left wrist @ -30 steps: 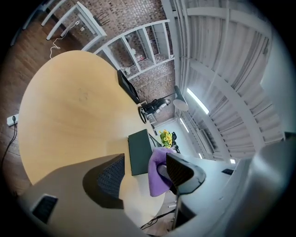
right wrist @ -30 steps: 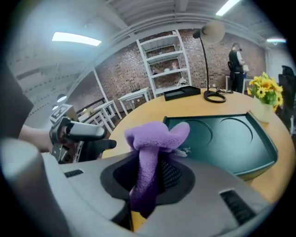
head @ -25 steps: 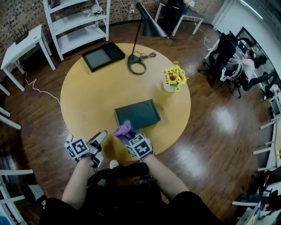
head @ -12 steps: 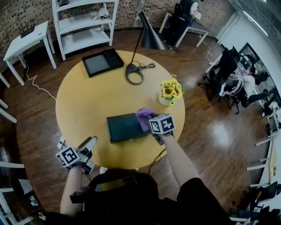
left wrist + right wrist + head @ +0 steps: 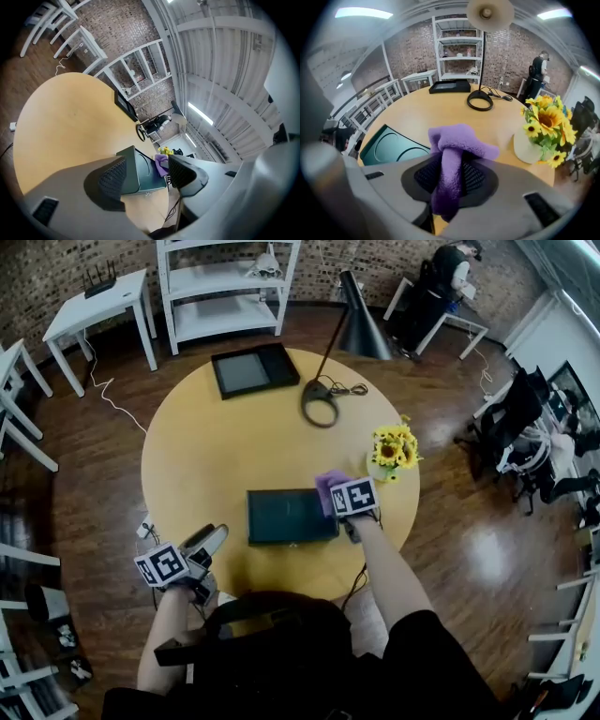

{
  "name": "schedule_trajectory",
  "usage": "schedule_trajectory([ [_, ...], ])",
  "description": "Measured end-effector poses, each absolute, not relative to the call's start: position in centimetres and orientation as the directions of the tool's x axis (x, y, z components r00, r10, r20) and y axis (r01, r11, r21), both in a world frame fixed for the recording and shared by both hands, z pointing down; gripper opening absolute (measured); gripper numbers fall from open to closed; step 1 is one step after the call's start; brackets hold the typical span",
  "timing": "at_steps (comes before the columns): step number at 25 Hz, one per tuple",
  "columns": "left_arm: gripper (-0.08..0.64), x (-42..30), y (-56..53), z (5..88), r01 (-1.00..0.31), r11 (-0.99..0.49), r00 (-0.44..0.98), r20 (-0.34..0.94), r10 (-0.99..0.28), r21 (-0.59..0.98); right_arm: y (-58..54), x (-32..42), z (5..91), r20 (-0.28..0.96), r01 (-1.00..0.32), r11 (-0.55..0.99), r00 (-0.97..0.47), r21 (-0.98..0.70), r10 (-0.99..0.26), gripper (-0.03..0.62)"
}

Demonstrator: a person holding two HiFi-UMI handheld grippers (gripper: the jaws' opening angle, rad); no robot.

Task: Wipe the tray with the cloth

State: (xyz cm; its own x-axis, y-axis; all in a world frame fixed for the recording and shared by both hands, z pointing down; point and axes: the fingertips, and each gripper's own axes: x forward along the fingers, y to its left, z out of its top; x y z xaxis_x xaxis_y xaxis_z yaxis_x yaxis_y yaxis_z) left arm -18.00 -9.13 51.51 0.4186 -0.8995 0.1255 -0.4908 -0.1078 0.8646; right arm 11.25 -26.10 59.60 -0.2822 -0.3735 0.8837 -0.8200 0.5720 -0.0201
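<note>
A dark green tray (image 5: 291, 515) lies on the round yellow table (image 5: 206, 465), near its front edge. My right gripper (image 5: 337, 497) hangs at the tray's right end, pointing down, shut on a purple cloth (image 5: 330, 484). In the right gripper view the cloth (image 5: 457, 150) bunches between the pads, with the tray (image 5: 391, 147) below to the left. Its jaws have just been opening slightly, the cloth still pinched. My left gripper (image 5: 212, 538) stands open off the table's front left, with nothing held. The left gripper view shows the tray (image 5: 140, 168) and cloth (image 5: 161, 164) beyond its jaws.
A vase of yellow flowers (image 5: 389, 454) stands just right of the cloth. Farther back are a black lamp (image 5: 323, 399) with its cord and a black framed tray (image 5: 255, 369). White shelves (image 5: 225, 287) and small white tables (image 5: 94, 296) stand round the wood floor.
My right gripper has carried the cloth from the tray's front left corner across to its right end. The left gripper has lifted a little by the table edge.
</note>
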Motion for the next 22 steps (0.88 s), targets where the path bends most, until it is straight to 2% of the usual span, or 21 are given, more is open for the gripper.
schedule_trajectory([
  [3, 0.264, -17.2, -9.7, 51.9, -0.495, -0.108, 0.443, 0.143, -0.885, 0.862, -24.8, 11.3, 59.8, 0.852, -0.847, 0.524, -0.337, -0.088, -0.402, 0.092],
  [8, 0.264, -15.9, -11.1, 51.5, -0.444, -0.164, 0.513, 0.1, -0.852, 0.881, -21.3, 12.5, 59.5, 0.811, -0.868, 0.473, -0.385, -0.155, -0.441, 0.092],
  [13, 0.264, -16.6, -11.5, 52.4, -0.439, -0.125, 0.537, 0.149, -0.83, 0.89, -18.1, 13.3, 59.1, 0.722, -0.889, 0.372, -0.441, -0.269, -0.533, 0.092],
  [16, 0.264, -16.5, -11.6, 52.6, -0.414, -0.149, 0.562, 0.124, -0.818, 0.898, -16.8, 13.8, 59.2, 0.678, -0.905, 0.313, -0.423, -0.288, -0.601, 0.092],
  [19, 0.264, -16.5, -11.4, 52.8, -0.432, -0.137, 0.575, 0.156, -0.803, 0.891, -15.9, 14.3, 59.2, 0.655, -0.926, 0.274, -0.378, -0.261, -0.654, 0.092],
  [22, 0.264, -16.4, -11.4, 52.6, -0.4, -0.161, 0.591, 0.119, -0.798, 0.902, -15.4, 14.8, 59.2, 0.639, -0.944, 0.241, -0.33, -0.226, -0.695, 0.092],
])
